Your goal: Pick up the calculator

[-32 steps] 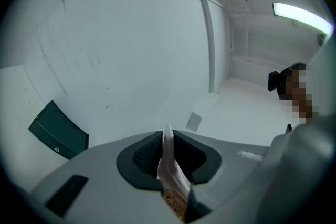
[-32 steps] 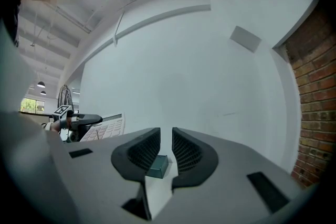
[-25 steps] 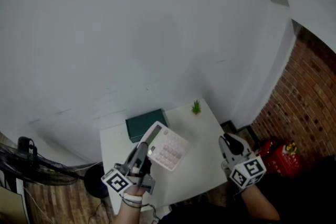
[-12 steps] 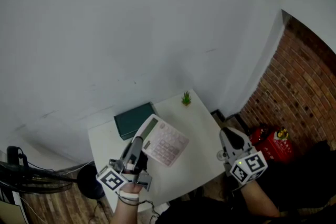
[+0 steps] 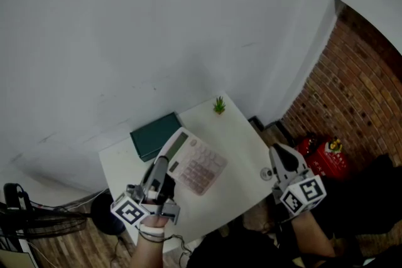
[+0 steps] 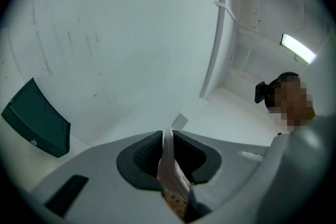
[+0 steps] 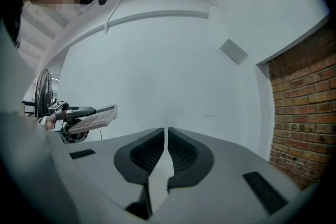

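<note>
A pale pink calculator (image 5: pixel 196 164) hangs tilted above the white table (image 5: pixel 242 135), its keys facing up. My left gripper (image 5: pixel 162 167) is shut on its near left edge. In the left gripper view the calculator's thin edge (image 6: pixel 169 162) stands pinched between the dark pads (image 6: pixel 146 153). My right gripper (image 5: pixel 279 157) hovers off the table's right edge; its jaws have just been closing and now stand shut with nothing between them (image 7: pixel 167 131). From the right gripper view the raised calculator (image 7: pixel 93 118) shows at the far left.
A dark green box (image 5: pixel 154 135) lies at the table's far left, also in the left gripper view (image 6: pixel 37 126). A small green plant (image 5: pixel 218 105) stands at the far corner. Red extinguishers (image 5: pixel 323 155) sit by the brick wall (image 5: pixel 364 97). A fan (image 5: pixel 25 207) stands at the left.
My right gripper's jaws have come together. The left gripper has shifted slightly with the calculator still in it.
</note>
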The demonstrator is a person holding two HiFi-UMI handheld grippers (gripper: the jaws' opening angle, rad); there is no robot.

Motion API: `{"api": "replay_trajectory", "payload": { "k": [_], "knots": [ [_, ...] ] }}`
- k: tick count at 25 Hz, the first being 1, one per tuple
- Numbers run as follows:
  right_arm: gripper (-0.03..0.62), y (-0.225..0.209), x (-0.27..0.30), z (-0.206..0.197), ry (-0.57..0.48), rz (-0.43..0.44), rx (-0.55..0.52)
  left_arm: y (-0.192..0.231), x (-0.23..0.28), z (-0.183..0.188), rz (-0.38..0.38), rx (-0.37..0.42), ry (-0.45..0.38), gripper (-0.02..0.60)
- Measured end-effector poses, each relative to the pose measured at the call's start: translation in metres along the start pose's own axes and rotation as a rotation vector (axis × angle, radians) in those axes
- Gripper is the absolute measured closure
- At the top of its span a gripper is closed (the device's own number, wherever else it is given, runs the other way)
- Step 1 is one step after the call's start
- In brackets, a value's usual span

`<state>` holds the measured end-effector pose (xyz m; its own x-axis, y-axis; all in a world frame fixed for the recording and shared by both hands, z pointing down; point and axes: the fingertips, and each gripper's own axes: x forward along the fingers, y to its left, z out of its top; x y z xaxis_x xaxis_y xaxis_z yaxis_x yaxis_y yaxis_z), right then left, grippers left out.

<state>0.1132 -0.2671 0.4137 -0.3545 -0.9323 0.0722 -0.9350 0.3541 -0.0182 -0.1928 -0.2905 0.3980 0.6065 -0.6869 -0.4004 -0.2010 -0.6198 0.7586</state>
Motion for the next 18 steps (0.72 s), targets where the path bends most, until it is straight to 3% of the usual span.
{"api": "replay_trajectory", "payload": {
  "k": [7,18],
  "knots": [
    [0.572,-0.008,0.002,0.001,-0.021,-0.015,0.018,0.001,0.002,-0.001,0.004,0.001,0.008,0.528],
    [0.582,-0.015,0.014,0.015,-0.056,0.069,0.023,-0.02,0.005,-0.004,0.035,0.042,-0.021,0.528]
  ]
}}
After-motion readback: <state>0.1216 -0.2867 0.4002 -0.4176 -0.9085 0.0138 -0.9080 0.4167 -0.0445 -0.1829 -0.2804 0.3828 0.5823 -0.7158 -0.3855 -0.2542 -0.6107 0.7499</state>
